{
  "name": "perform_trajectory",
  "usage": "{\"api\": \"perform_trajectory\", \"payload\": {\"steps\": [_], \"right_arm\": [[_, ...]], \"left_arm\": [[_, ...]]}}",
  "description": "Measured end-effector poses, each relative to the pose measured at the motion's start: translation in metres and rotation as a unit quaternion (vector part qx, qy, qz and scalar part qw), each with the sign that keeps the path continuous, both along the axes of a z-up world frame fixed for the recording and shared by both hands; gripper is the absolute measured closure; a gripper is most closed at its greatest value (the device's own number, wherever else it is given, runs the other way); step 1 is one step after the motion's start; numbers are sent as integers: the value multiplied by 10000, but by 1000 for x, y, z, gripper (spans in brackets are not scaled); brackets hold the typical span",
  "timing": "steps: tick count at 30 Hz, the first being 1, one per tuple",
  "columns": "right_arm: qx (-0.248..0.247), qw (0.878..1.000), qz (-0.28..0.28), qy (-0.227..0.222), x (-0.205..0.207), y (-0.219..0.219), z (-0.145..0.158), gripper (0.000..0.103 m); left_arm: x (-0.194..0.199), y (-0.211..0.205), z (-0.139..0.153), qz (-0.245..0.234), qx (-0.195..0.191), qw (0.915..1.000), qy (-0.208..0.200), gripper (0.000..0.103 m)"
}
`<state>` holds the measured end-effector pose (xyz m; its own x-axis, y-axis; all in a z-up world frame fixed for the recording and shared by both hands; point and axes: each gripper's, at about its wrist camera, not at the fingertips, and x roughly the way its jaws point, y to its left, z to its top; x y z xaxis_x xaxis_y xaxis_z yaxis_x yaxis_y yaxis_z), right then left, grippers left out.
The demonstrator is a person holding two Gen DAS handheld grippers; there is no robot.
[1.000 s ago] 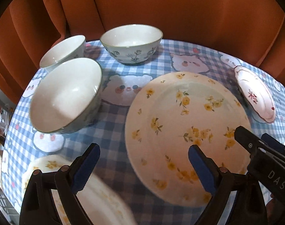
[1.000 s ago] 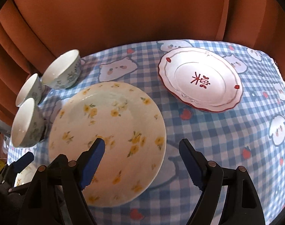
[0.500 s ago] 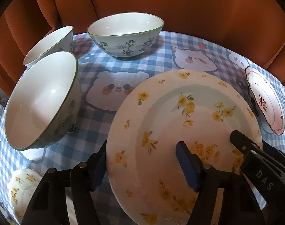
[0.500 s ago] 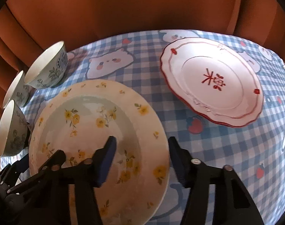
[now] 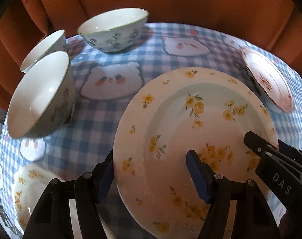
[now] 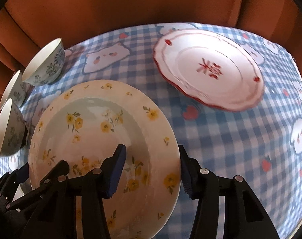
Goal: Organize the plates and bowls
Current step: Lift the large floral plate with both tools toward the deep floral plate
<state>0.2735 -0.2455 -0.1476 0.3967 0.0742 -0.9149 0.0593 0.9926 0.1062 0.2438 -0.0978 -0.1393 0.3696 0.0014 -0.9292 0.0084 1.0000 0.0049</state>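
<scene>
Right now both grippers clamp the yellow-flowered plate (image 5: 190, 131) from opposite sides. Left gripper (image 5: 151, 175) has its jaws across the plate's left rim, one pad under the edge, one on the face. Right gripper (image 6: 151, 169) grips the right rim the same way. Plate sits tilted over the blue checked tablecloth (image 5: 111, 139). Three bowls (image 5: 41, 93) stand to its left, red-rimmed plate (image 6: 210, 67) lies to its right, well apart. Another flowered plate (image 5: 29, 189) lies near the left gripper.

Left gripper (image 5: 153, 171), right gripper (image 6: 151, 167): black fingers, blue ribbed pads, silver rivets, white "DAS" lettering
</scene>
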Motion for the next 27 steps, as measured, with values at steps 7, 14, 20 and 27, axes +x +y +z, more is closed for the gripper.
{"api": "perform_trajectory", "payload": {"steps": [7,14,20,27], "right_arm": [[-101,9995,-168,259,-44,-20,1,49],[-60,9984,-270,497,-81,-38,1,49],[-35,9990,-130,432,-79,-40,1,48],[2,9994,96,340,-58,-40,0,46]], "left_arm": [[-35,-19,3,-373,-61,9990,239,33],[-51,-26,4,-467,-90,9982,357,33],[-42,-27,2,-295,-89,9990,333,32],[-38,-31,-1,-95,-35,9995,294,27]]}}
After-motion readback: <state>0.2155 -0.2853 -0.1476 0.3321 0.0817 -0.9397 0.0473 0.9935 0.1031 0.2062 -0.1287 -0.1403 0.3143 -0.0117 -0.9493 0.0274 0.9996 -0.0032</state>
